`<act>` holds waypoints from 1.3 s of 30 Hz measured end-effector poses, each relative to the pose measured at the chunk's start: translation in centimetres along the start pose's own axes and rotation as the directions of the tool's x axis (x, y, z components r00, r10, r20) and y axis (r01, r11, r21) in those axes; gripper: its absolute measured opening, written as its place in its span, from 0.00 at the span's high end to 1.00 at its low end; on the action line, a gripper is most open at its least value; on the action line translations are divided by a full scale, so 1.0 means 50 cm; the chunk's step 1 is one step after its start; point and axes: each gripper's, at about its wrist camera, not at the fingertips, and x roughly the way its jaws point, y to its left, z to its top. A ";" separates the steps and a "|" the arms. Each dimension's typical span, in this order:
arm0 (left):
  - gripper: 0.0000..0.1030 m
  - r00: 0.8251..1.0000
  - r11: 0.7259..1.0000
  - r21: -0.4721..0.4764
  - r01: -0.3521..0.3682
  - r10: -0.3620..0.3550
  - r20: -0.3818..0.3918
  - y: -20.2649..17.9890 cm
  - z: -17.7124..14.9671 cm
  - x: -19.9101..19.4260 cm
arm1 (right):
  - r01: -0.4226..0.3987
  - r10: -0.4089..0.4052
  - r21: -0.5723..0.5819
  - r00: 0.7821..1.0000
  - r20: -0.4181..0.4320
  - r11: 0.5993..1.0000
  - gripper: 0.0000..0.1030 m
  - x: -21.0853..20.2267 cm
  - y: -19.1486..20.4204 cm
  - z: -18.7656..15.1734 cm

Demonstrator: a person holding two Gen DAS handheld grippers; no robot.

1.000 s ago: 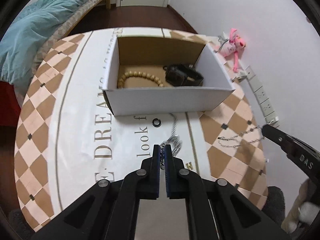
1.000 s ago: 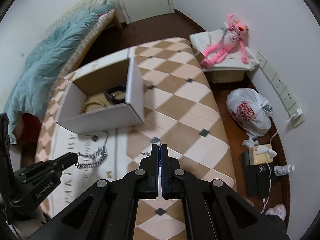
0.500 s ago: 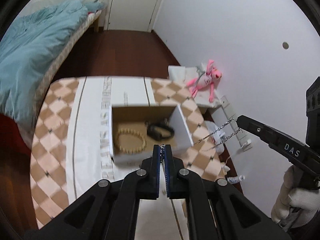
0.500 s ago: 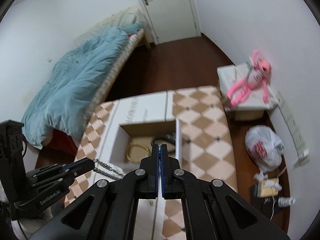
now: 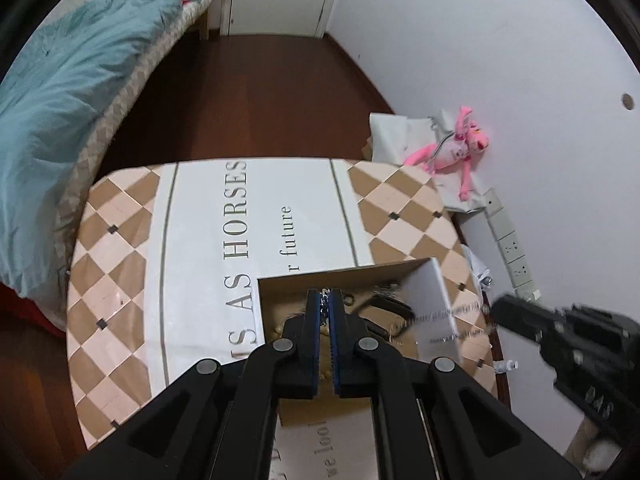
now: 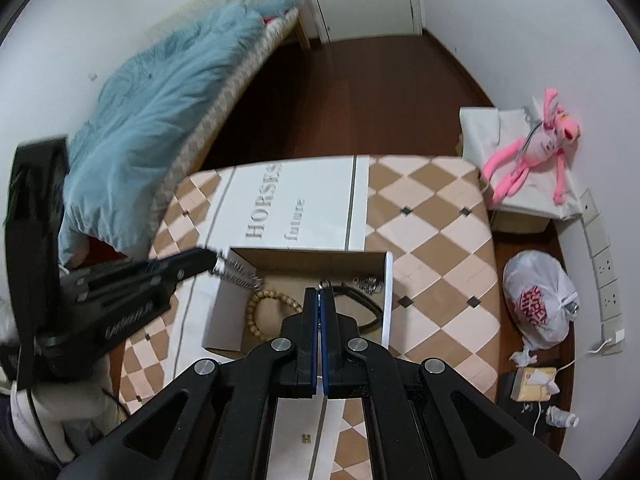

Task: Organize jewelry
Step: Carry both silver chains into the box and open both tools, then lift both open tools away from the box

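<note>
An open white cardboard box (image 6: pixel 386 284) stands on the table and holds a wooden bead bracelet (image 6: pixel 262 308) and a black watch (image 6: pixel 364 304). My left gripper (image 5: pixel 325 294) is shut on one end of a silver chain (image 6: pixel 236 270), seen above the box's left wall in the right wrist view. My right gripper (image 6: pixel 321 292) is shut on the chain's other end (image 5: pixel 444 314), seen by the box's right wall in the left wrist view. Both grippers hold the chain above the box (image 5: pixel 440 292). A small silver piece (image 6: pixel 366 282) lies at the box's back.
The table (image 6: pixel 432 216) has a checkered cloth with printed letters. A bed with a blue quilt (image 6: pixel 160 112) stands to the left. A pink plush toy (image 6: pixel 536 148), a white plastic bag (image 6: pixel 536 304) and wall sockets (image 5: pixel 512 248) are on the right.
Both grippers lifted the chain off the table and carried it up and forward. It now hangs stretched between them over the box.
</note>
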 end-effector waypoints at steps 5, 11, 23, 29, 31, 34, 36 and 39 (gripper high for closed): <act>0.98 0.998 1.000 -0.023 -0.004 0.003 -0.062 0.018 0.027 0.060 | 0.008 -0.009 -0.011 0.998 -0.070 1.000 0.99 0.055 -0.008 -0.006; 0.96 0.991 0.995 -0.052 -0.083 0.077 -0.112 0.025 0.047 0.082 | 0.020 -0.021 -0.010 0.984 -0.178 1.000 0.98 0.113 -0.019 -0.009; 0.36 0.979 0.977 -0.076 -0.200 0.196 -0.053 0.031 0.020 0.027 | 0.151 -0.152 -0.023 0.980 -0.125 0.988 0.45 0.093 -0.032 -0.014; 0.08 0.966 0.963 -0.066 -0.260 0.258 -0.028 0.027 -0.044 0.017 | 0.250 -0.251 -0.021 0.963 -0.102 0.968 0.09 0.087 -0.051 -0.048; 0.06 0.960 0.959 -0.058 -0.278 0.278 -0.018 0.024 -0.069 0.013 | 0.275 -0.275 -0.017 0.956 -0.100 0.961 0.09 0.087 -0.059 -0.062; 0.05 0.955 0.953 -0.053 -0.297 0.298 0.006 0.018 -0.102 0.001 | 0.295 -0.295 -0.010 0.951 -0.092 0.955 0.03 0.085 -0.068 -0.080; 0.05 0.953 0.952 -0.052 -0.302 0.303 0.012 0.014 -0.118 -0.006 | 0.301 -0.300 -0.006 0.950 -0.085 0.954 0.03 0.081 -0.071 -0.092; 0.05 0.950 0.950 -0.057 -0.308 0.310 0.026 0.008 -0.141 -0.024 | 0.309 -0.309 -0.004 0.949 -0.070 0.951 0.03 0.070 -0.067 -0.105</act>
